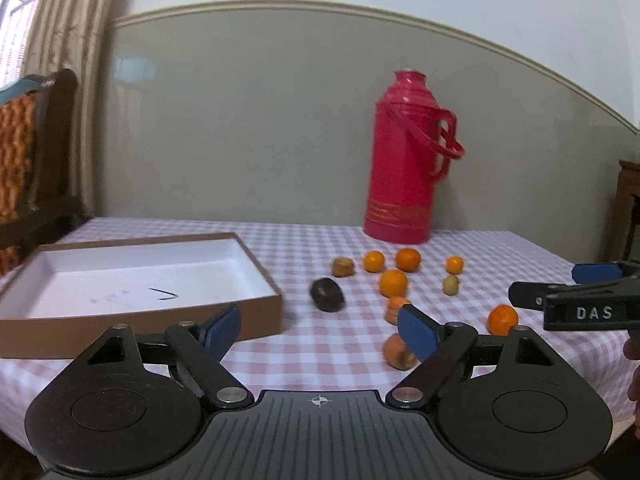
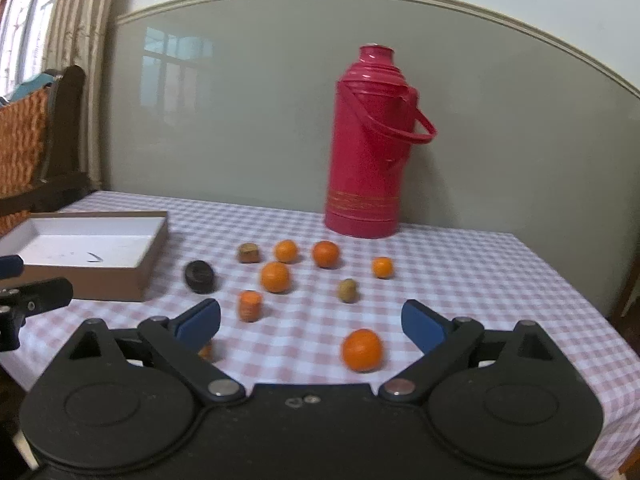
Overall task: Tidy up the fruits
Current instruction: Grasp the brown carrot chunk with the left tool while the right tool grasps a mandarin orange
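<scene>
Fruits [image 2: 275, 277] lying scattered on the checked bench [image 2: 460, 280], between the shallow brown box [image 2: 92, 248] and the red thermos [image 2: 366, 148]. Left hand-held gripper [image 1: 320, 326] hovering wide open, gripping nothing; right hand-held gripper [image 2: 311, 324] likewise gaping, empty, just over the nearest orange [image 2: 361, 350].

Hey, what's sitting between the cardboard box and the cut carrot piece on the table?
A dark round fruit lies between the box and the carrot piece, clearest in the right wrist view.
</scene>
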The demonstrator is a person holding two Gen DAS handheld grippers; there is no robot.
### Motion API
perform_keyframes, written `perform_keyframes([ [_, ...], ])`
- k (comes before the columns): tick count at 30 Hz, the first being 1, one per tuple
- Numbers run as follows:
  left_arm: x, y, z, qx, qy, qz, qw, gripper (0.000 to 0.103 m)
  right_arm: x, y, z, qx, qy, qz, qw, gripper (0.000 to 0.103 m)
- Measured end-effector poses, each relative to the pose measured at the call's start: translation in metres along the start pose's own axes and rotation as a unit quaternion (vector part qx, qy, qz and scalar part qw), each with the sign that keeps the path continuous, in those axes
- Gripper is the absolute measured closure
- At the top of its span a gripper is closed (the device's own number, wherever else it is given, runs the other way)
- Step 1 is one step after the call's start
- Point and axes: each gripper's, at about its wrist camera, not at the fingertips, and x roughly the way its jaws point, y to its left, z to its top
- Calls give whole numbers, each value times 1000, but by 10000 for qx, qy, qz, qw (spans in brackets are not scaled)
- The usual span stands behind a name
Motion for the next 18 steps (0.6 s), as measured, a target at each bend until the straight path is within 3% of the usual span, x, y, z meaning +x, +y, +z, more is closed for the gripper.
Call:
perform_keyframes([
  [3,20,-16,-7,146,155,-147,9997,19,17,-13,-2,144,149,-72,9998,19],
  [5,33,-25,-10,223,321,-208,9990,27,28,-18,-5,177,214,-124,9995,22],
  [12,65,-45,-18,270,606,-118,9977,32,65,-22,-18,249,636,-202,9975,33],
  [18,82,-56,-24,234,780,-219,9964,37,78,-20,-21,170,784,-191,9966,35],
])
